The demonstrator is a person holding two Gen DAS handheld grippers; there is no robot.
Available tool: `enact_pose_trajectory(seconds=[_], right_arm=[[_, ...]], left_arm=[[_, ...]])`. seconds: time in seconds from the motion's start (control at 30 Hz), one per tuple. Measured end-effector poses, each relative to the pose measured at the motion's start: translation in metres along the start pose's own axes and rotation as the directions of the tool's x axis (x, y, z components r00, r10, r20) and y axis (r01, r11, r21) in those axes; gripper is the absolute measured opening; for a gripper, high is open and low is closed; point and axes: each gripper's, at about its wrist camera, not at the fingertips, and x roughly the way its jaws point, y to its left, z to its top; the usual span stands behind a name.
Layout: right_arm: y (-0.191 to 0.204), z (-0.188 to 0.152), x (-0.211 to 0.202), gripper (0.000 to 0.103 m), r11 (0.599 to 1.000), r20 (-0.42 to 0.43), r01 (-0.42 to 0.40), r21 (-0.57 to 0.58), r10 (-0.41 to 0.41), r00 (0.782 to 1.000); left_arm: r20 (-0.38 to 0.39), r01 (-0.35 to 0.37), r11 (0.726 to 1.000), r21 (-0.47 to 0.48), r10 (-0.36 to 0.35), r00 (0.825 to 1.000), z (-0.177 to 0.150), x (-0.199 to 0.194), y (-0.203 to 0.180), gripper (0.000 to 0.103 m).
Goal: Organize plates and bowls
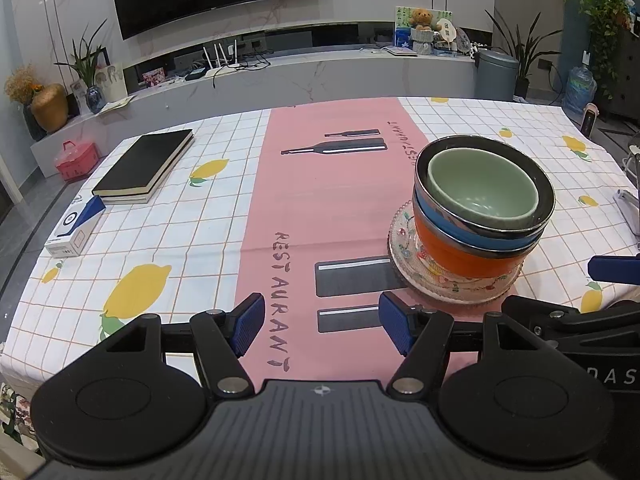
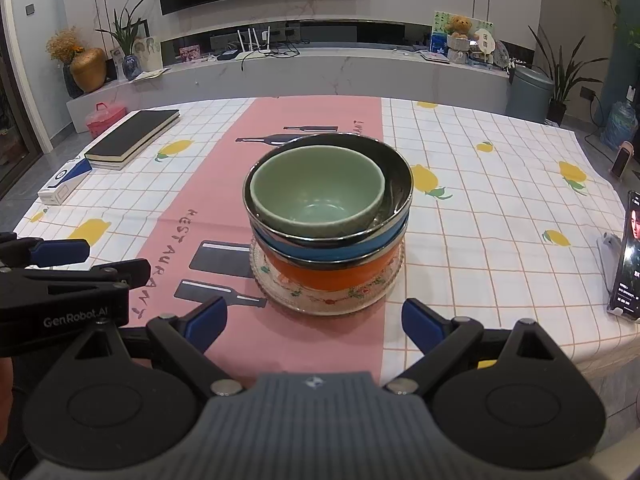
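Observation:
A stack stands on the pink runner: a green bowl (image 2: 316, 196) sits inside a steel-rimmed blue bowl (image 2: 332, 246), which sits in an orange bowl (image 2: 332, 274), all on a patterned glass plate (image 2: 320, 300). In the left wrist view the green bowl (image 1: 482, 190), blue bowl (image 1: 472, 236), orange bowl (image 1: 460, 260) and plate (image 1: 420, 276) are to the right. My left gripper (image 1: 322, 328) is open and empty, low over the runner, left of the stack. My right gripper (image 2: 314, 320) is open and empty, just in front of the plate.
Black books (image 1: 146, 166) and a white-blue box (image 1: 76, 226) lie at the table's far left. A phone on a stand (image 2: 628, 256) is at the right edge. The left gripper's body (image 2: 60, 292) shows at the left of the right wrist view.

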Motion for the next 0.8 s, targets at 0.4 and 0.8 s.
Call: enact_pose_trajectory(seconds=[0.4, 0.8], right_arm=[[0.001, -0.0018, 0.0033, 0.093, 1.0, -0.013, 0.0, -0.002, 0.0, 1.0], [0.0017, -0.0022, 0.0062, 0.093, 1.0, -0.021, 0.0, -0.002, 0.0, 1.0]], left_arm=[[-0.003, 0.001, 1.0, -0.013, -0.001, 1.0, -0.001, 0.0011, 0.0034, 0.079], [-0.01, 0.006, 1.0, -0.02, -0.006, 1.0, -0.0026, 0.003, 0.0047, 0.079]])
